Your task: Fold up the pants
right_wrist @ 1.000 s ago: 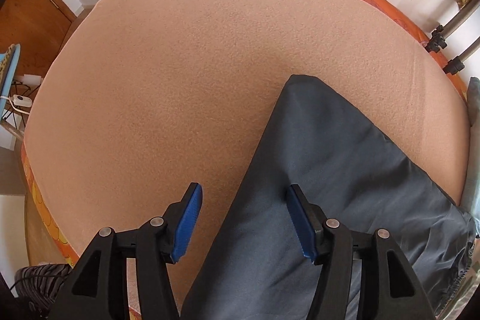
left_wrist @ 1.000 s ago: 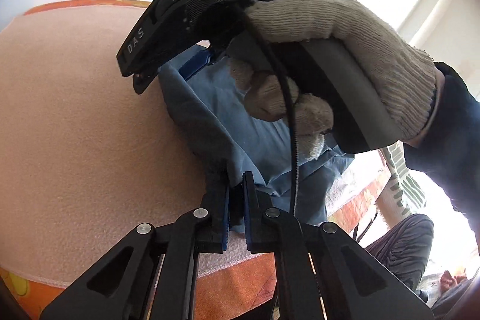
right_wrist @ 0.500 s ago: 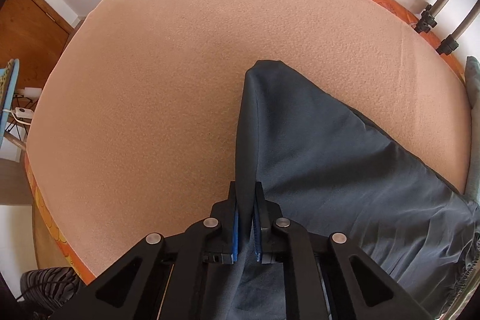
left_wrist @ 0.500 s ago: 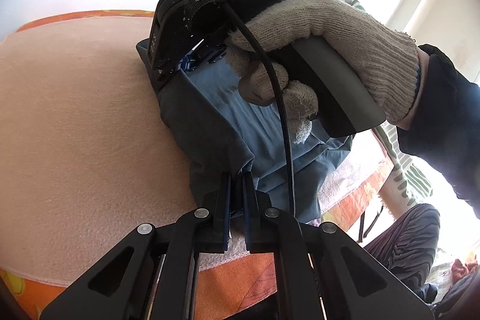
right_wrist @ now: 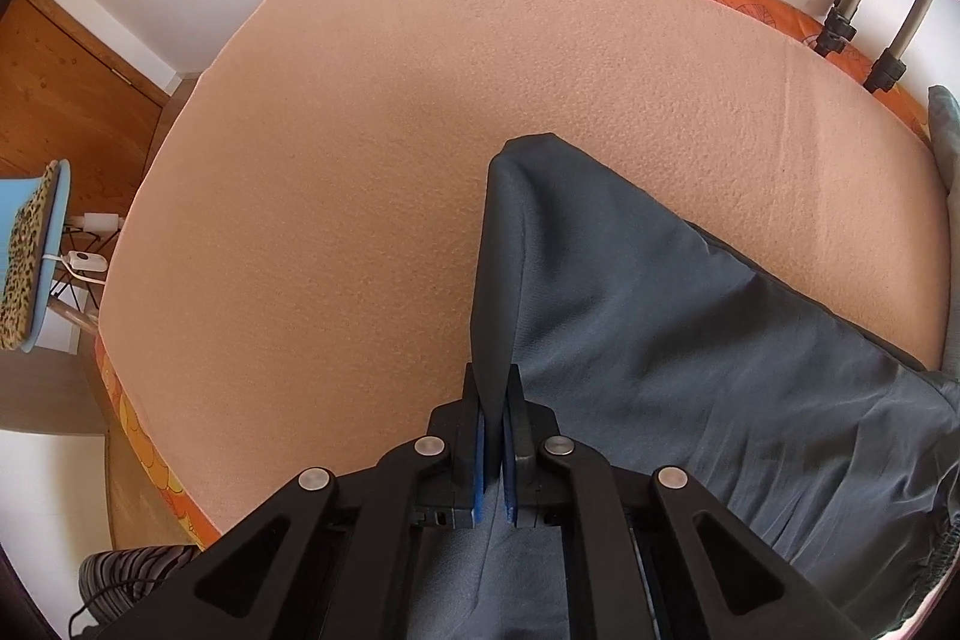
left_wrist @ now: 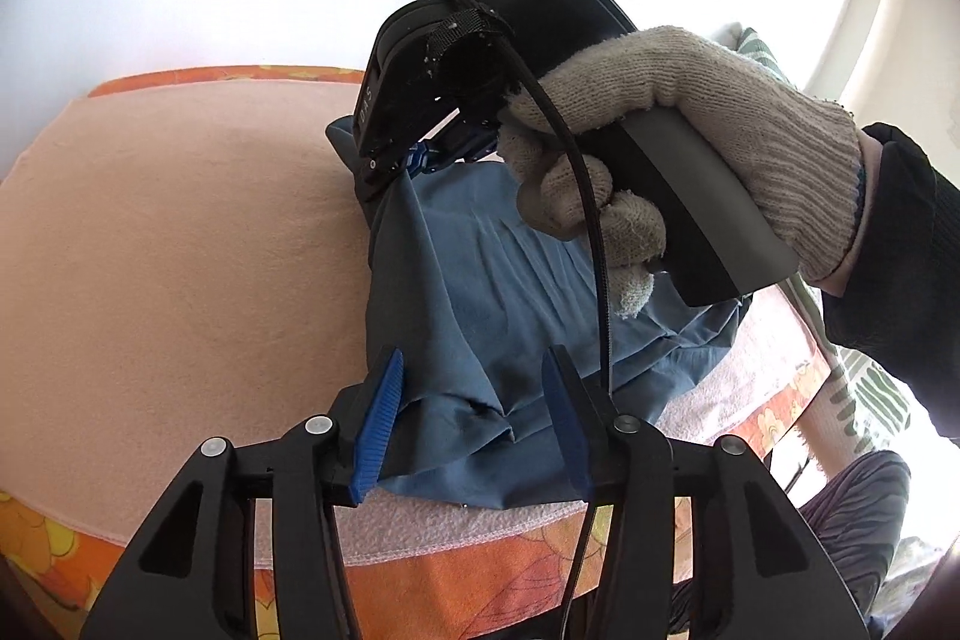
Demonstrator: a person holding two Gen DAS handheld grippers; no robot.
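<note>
From my left wrist camera, I look down along my left gripper [left_wrist: 474, 424], whose blue-padded jaws are opening and stand spread. Between them lies the near edge of the slate-blue fabric pants [left_wrist: 480, 304], bunched into a small fold; neither pad presses on the cloth. The pants stretch away from my jaws toward the far side, across a peach-coloured fleece blanket [left_wrist: 180, 244] that covers an orange flower-patterned mattress [left_wrist: 492, 580]. At the far end of the pants, a hand in a cream knitted glove [left_wrist: 678, 124] holds my right gripper [left_wrist: 420, 157] by its black handle, and its blue tips pinch the cloth there, lifting it slightly. A dark sleeve [left_wrist: 900, 256] shows at the right edge.

From my right wrist camera, I look steeply down along the right gripper [right_wrist: 493, 451]. Its jaws are pressed together on a raised ridge of the pants [right_wrist: 690, 340], which rises straight from the pads toward the far side. The rest of the cloth spreads to the right and near side, lying on the blanket [right_wrist: 360, 160]. The blanket to the left is bare.
</note>
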